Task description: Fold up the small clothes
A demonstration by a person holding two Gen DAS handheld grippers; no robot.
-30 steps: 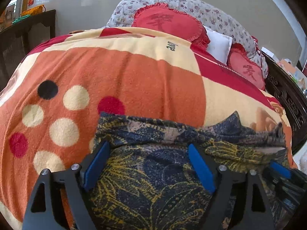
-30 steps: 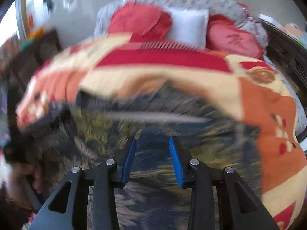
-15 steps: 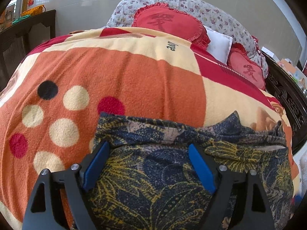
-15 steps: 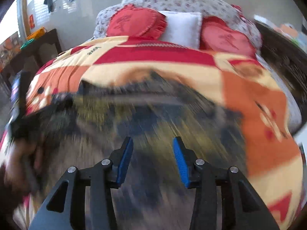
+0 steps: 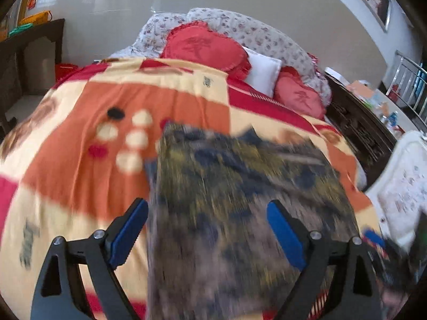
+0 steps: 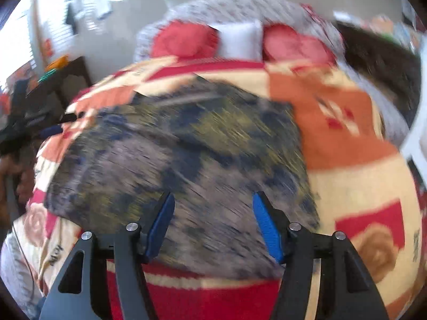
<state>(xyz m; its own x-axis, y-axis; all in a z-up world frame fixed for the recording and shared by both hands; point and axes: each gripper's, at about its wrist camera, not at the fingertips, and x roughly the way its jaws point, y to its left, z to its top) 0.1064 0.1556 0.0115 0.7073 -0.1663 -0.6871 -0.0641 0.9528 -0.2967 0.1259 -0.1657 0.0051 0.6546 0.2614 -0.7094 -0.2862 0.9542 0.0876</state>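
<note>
A dark blue and yellow patterned garment point(image 5: 240, 200) lies flat on the orange, red and cream blanket point(image 5: 80, 173), as a rough rectangle; both views are blurred by motion. My left gripper point(image 5: 208, 229) hovers above the garment's near edge, jaws wide and still opening, nothing pinched between the blue pads. My right gripper point(image 6: 214, 221) hangs over the same garment point(image 6: 186, 146) from the other side, its jaws opening, with only cloth lying below them. The left gripper point(image 6: 45, 128) shows dimly at the left edge of the right wrist view, a hand point(image 6: 16, 170) below it.
Red heart cushions point(image 5: 205, 45), a white pillow point(image 5: 263, 70) and floral bedding point(image 5: 240, 26) are piled at the head of the bed. Dark carved wood point(image 5: 357, 125) runs along the bed's right side, and a dark cabinet point(image 5: 29, 53) stands at the left. A white floral cloth point(image 5: 400, 186) is at the right.
Both grippers have pulled back and risen from the garment, so more of the bed shows. The right jaws have spread much wider; the left jaws a little.
</note>
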